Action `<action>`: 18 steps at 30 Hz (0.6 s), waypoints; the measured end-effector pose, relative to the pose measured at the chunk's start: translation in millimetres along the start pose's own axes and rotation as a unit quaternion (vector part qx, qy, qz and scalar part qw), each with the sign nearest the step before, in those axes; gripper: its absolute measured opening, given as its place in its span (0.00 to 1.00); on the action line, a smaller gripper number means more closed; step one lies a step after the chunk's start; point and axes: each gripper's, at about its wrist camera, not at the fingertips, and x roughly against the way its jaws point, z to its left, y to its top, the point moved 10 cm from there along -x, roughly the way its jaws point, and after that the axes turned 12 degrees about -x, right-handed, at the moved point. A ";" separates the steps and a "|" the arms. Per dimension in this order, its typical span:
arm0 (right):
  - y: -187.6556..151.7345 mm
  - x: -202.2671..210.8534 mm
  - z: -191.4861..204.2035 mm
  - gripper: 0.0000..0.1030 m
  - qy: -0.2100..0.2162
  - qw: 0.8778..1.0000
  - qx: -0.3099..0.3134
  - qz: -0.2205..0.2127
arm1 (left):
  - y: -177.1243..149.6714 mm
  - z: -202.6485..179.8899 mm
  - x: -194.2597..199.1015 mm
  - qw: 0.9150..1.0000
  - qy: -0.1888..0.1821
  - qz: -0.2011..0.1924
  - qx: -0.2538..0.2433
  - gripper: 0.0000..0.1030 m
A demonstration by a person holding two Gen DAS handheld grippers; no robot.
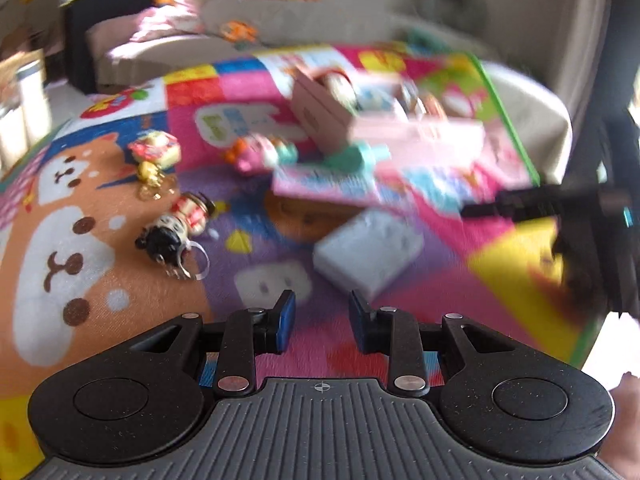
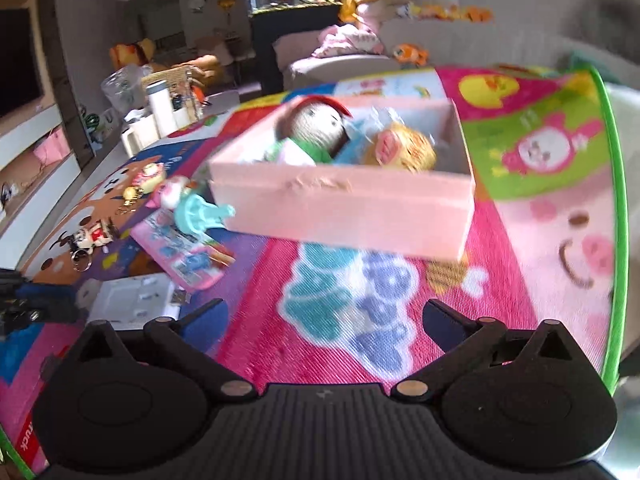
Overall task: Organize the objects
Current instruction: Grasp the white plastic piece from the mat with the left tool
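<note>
A pink box (image 2: 344, 204) stands on the colourful mat and holds a round-headed doll (image 2: 316, 124) and a yellow wrapped toy (image 2: 400, 148). It also shows blurred in the left wrist view (image 1: 400, 132). My right gripper (image 2: 320, 320) is open and empty, a short way in front of the box. My left gripper (image 1: 322, 316) is partly open and empty, just short of a white block (image 1: 368, 252). A black and red figure keychain (image 1: 176, 228), a small pink and yellow toy (image 1: 154, 152), a teal and pink toy (image 2: 192, 200) and a pink card pack (image 2: 184, 252) lie loose on the mat.
The mat's green edge (image 2: 616, 200) runs along the right side. A beige sofa (image 2: 360, 60) with plush toys stands behind the mat. Cups and bottles (image 2: 160, 108) stand at the far left. The right gripper shows as a dark shape in the left wrist view (image 1: 560, 200).
</note>
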 end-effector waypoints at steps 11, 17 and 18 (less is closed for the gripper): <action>-1.4 -1.4 -4.2 1.00 0.016 1.000 -0.025 -0.002 | 13.5 -44.1 -26.7 0.995 -0.011 0.043 -0.089 0.55; -1.5 -1.7 -4.4 1.00 0.015 1.000 -0.025 -0.002 | 30.6 -38.4 -13.2 0.994 0.010 0.014 -0.110 0.52; -1.6 -1.7 -4.2 1.00 0.016 1.000 -0.025 -0.002 | 36.9 -36.3 -10.7 0.993 0.013 -0.001 -0.115 0.52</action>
